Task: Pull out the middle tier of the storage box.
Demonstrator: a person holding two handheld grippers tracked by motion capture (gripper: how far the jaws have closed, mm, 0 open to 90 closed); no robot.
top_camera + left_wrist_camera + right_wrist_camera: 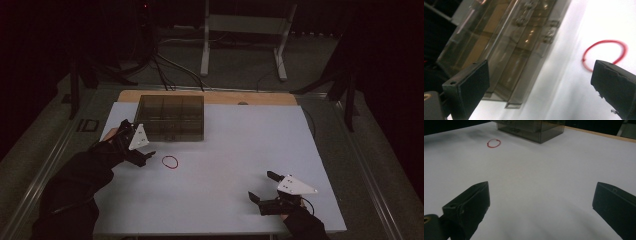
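Black pads of my left gripper (539,82) fill the bottom corners of the left gripper view, standing wide apart with nothing between them. Just past the right-hand pad lies the red rubber band (604,53), a thin closed loop flat on the white table (564,82); part of its arc is hidden behind that pad, and it sits ahead of the jaws and off to their side rather than inside the gap. To the other side, close by, is the smoky clear compartment box (506,50), lid shut as far as I can tell.

I judge the band to be nearly weightless, soft and stretchy, lying so flat that a pad could slide over it. I would take it on one side of the loop, one pad inside and one outside, pressing down to the table before closing.

From the high view, my left gripper (145,157) hangs just beside the band (170,161), in front of the box (171,117). My right gripper (261,187) sits well apart near the table's front edge, jaws also spread and empty, with the band (494,143) far ahead of it.
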